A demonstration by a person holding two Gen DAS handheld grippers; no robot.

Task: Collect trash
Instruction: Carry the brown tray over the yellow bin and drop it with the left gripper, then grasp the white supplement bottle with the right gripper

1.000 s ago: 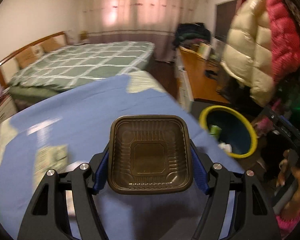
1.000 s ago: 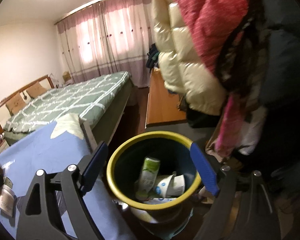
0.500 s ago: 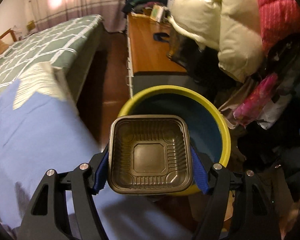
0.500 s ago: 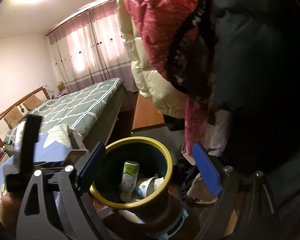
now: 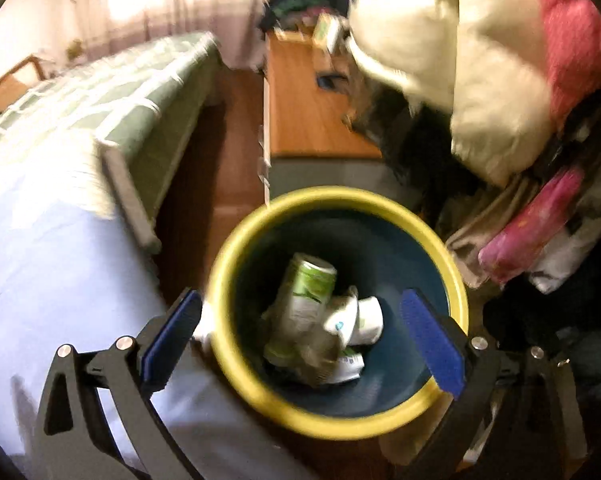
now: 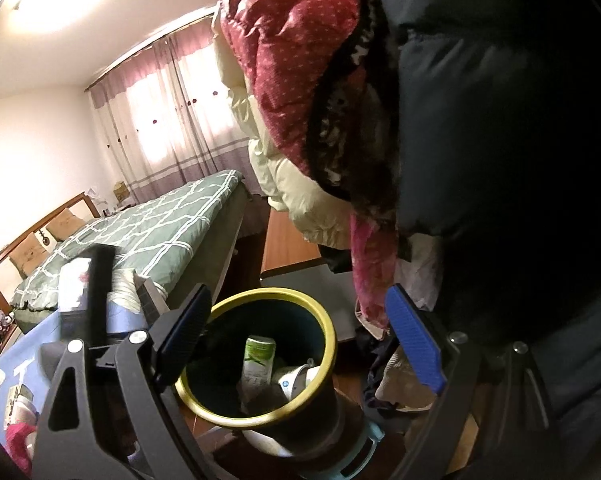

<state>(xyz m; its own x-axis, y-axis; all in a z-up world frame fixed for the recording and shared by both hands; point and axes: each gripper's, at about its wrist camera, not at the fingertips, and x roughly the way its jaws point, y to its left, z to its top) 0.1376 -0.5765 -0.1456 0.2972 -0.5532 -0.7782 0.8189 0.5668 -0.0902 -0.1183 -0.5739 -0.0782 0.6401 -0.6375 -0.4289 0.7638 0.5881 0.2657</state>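
A dark blue trash bin with a yellow rim (image 5: 236,264) stands on the floor beside the blue-covered table. Inside lie a green and white bottle (image 5: 306,296), white paper cups (image 5: 364,316) and a blurred brownish clear tray (image 5: 316,354). My left gripper (image 5: 300,336) is open and empty right above the bin's mouth. My right gripper (image 6: 300,340) is open and empty, held higher and to the side of the bin (image 6: 324,320). The left gripper's body (image 6: 92,292) shows at the left of the right wrist view.
The blue tablecloth (image 5: 52,280) lies left of the bin, with small items on it (image 6: 16,400). A green checked bed (image 6: 148,232) is behind. A wooden desk (image 5: 308,112) stands beyond the bin. Hanging coats (image 6: 480,140) crowd the right side.
My left gripper swung from the table to over the bin, opened and let go of the brown plastic tray, which now lies in the bin. My right gripper rose and drew back slightly.
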